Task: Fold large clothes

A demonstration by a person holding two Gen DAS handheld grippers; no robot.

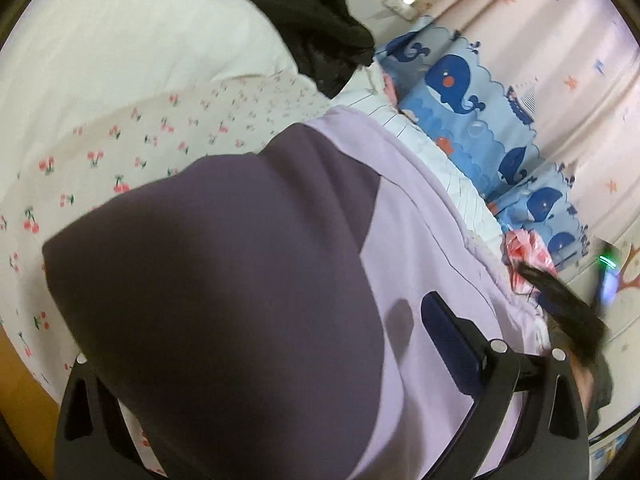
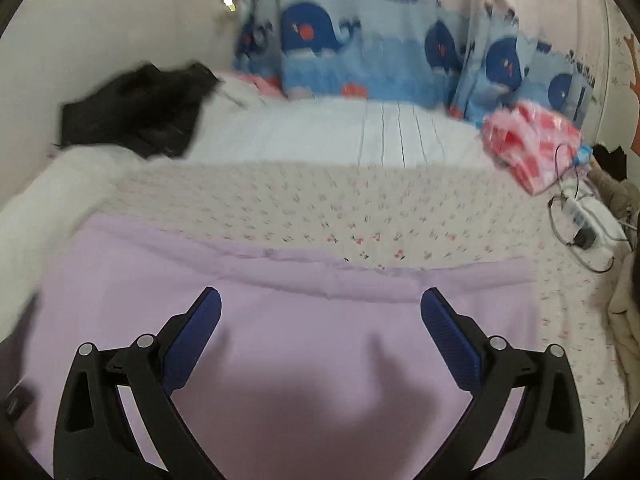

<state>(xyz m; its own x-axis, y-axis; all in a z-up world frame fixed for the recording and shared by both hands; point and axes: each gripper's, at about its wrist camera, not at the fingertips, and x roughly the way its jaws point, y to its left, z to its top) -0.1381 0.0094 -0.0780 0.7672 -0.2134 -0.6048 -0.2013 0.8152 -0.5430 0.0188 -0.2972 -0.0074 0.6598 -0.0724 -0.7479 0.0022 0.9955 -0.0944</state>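
Note:
A large lilac garment (image 2: pixel 280 320) lies spread on the bed. My right gripper (image 2: pixel 320 312) hovers just above it, jaws wide apart and empty. In the left wrist view the same lilac garment (image 1: pixel 432 240) fills the middle, and a fold of it in dark shadow (image 1: pixel 224 280) drapes over the left side of my left gripper (image 1: pixel 320 320). Only the right blue finger (image 1: pixel 448 336) shows; the left finger is hidden under the cloth, and the fingers stand wide apart.
The bed has a cherry-print sheet (image 2: pixel 320 208) and a white striped quilt (image 2: pixel 340 132). A black garment (image 2: pixel 136 108) lies far left, a pink bag (image 2: pixel 532 144) and a power strip with cables (image 2: pixel 580 216) at right. Whale-print curtain (image 2: pixel 360 48) behind.

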